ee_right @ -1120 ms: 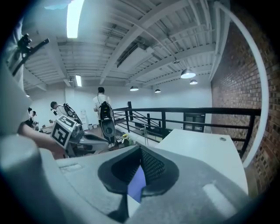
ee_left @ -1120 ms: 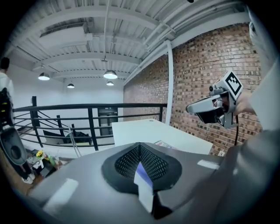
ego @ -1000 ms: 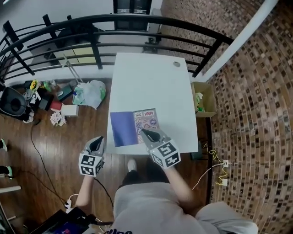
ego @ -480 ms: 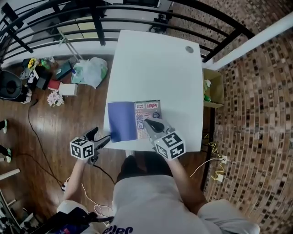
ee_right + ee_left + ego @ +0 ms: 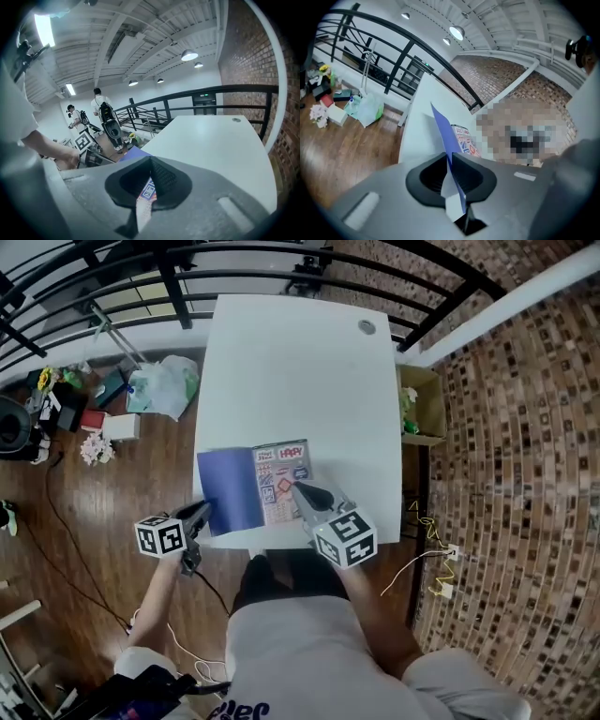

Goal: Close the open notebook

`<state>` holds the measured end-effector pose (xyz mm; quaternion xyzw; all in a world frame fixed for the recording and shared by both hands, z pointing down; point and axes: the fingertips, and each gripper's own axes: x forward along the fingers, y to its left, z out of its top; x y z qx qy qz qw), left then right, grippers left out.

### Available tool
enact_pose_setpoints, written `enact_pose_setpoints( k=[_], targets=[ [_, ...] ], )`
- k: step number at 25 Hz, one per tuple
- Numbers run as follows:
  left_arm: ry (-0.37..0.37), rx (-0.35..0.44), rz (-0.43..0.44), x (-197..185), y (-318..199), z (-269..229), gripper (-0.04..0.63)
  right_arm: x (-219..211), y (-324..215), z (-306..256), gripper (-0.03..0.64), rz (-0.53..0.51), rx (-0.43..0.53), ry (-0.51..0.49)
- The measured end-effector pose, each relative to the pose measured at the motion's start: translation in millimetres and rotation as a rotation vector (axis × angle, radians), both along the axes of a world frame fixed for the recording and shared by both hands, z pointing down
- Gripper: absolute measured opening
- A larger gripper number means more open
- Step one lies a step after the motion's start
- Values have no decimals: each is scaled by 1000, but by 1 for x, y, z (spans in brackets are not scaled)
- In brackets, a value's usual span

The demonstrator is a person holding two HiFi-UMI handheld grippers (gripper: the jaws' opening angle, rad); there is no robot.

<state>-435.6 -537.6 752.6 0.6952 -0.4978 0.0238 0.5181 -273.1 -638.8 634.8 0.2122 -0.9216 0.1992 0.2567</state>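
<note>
Left gripper (image 5: pixel 204 513), jaws just closing, pinches the notebook (image 5: pixel 251 486) by its blue cover; right gripper (image 5: pixel 298 489), seemingly closed, touches its page.

A pale bag (image 5: pixel 164 385), perhaps plastic, lies beside the white table (image 5: pixel 300 371)

- Table (image 5: pixel 300 381): smooth white top, matt with a faint sheen.
- Notebook (image 5: pixel 253 486): paper.
  - Cover (image 5: pixel 225 488): plain blue, thin and flexible, matt.
  - Open page (image 5: pixel 283 479): colour-printed, smooth, finish too small to judge.
- Floor (image 5: pixel 94 512): brown wood boards, polished, lightly reflective.
- Brickwork (image 5: pixel 506 474): rough, mottled brown and pale, matt.
- Railing (image 5: pixel 172 282): black-painted metal bars, semi-gloss.
- Bag (image 5: pixel 161 385): thin crinkled plastic, pale, translucent and shiny.
- Box (image 5: pixel 427 404): plain brown cardboard, matt.
</note>
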Motion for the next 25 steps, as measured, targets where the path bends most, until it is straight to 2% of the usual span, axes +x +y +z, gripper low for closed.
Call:
enact_pose_setpoints(
  k=[5,12,19,21,25],
  targets=[
    [174,53,-47,14,-8,-38,26,6,-1,-9,-9,17,8,-22],
    [276,114,-11,61,-39,-82,37,26,-6,-19,-9,58,20,-44],
    [300,122,85,127,-79,-90,48,63,-19,-20,-9,156,26,-50],
    [314,96,104,150,-88,-83,50,76,-22,-20,-9,187,24,-50],
    [281,48,122,188,-106,-59,52,101,-27,-20,-9,247,23,-52]
  ],
)
